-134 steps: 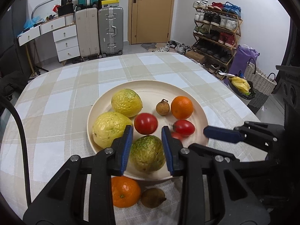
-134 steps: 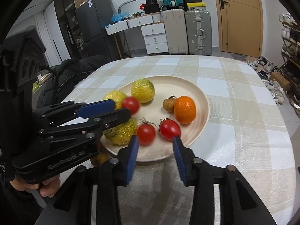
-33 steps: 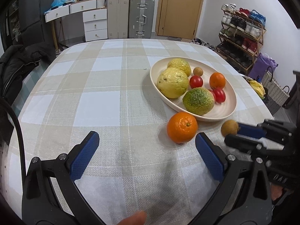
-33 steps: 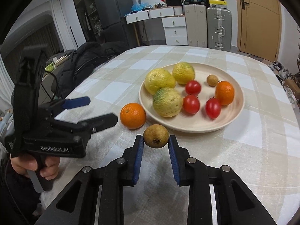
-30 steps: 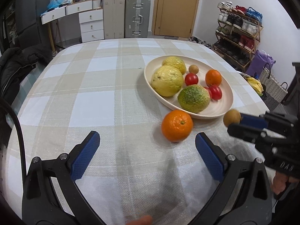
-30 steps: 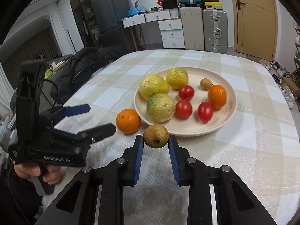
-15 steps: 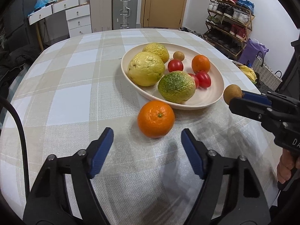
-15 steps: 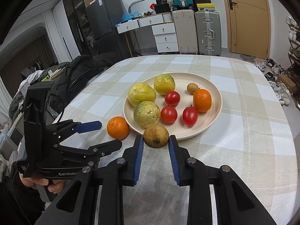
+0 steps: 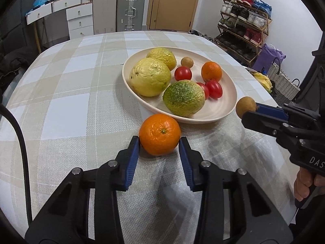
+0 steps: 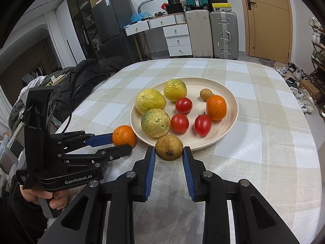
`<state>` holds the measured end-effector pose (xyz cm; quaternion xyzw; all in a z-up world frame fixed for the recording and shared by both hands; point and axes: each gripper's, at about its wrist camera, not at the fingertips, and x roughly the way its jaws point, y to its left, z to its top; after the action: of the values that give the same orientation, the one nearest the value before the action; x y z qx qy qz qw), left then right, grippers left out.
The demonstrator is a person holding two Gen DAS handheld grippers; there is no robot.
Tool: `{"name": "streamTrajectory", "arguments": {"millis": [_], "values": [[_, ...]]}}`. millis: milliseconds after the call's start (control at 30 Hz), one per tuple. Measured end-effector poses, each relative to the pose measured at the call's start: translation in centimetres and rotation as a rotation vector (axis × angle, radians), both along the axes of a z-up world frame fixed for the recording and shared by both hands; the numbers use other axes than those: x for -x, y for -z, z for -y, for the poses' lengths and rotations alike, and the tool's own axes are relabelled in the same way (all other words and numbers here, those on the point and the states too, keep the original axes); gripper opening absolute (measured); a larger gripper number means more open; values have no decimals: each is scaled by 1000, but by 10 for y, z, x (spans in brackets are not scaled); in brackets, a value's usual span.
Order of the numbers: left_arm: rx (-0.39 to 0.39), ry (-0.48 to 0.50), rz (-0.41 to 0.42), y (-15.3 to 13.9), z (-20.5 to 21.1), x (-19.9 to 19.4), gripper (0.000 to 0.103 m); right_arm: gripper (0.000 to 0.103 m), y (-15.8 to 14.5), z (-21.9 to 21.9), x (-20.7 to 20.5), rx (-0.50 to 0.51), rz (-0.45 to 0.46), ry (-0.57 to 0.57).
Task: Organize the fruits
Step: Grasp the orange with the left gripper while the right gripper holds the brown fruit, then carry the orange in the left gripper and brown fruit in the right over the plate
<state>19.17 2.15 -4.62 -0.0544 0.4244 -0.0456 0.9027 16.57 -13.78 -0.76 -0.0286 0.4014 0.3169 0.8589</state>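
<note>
A cream plate [image 9: 227,111] [image 10: 229,130] on the checked tablecloth holds yellow-green citrus fruits, red tomatoes, an orange and a small brown fruit. My left gripper [image 9: 159,140] is shut on a loose orange [image 9: 159,134] on the cloth just in front of the plate; the orange also shows in the right wrist view [image 10: 124,135]. My right gripper [image 10: 169,151] is shut on a brown round fruit [image 10: 169,147] and holds it above the cloth at the plate's near rim; the fruit also shows in the left wrist view [image 9: 245,105].
The round table's edge curves close on the right. A dark coat [image 10: 89,73] lies on a chair at the left. Drawers and suitcases [image 10: 223,34] stand at the back, a shoe rack [image 9: 243,30] and baskets at the right.
My left gripper has closed from wide open onto the loose orange. My right gripper, still holding the brown fruit, has risen slightly near the plate's rim.
</note>
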Motion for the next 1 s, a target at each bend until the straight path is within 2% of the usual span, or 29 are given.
{"name": "streamTrajectory", "arguments": {"millis": [333, 600, 1000], "values": [[9, 3, 42, -10, -3, 14, 36, 28, -1, 5, -3, -9, 1, 11], [29, 1, 110, -29, -3, 26, 36, 28, -6, 14, -4, -38, 24, 29], [46, 10, 164, -48, 7, 28, 36, 28, -17, 27, -13, -80, 53, 57]]}}
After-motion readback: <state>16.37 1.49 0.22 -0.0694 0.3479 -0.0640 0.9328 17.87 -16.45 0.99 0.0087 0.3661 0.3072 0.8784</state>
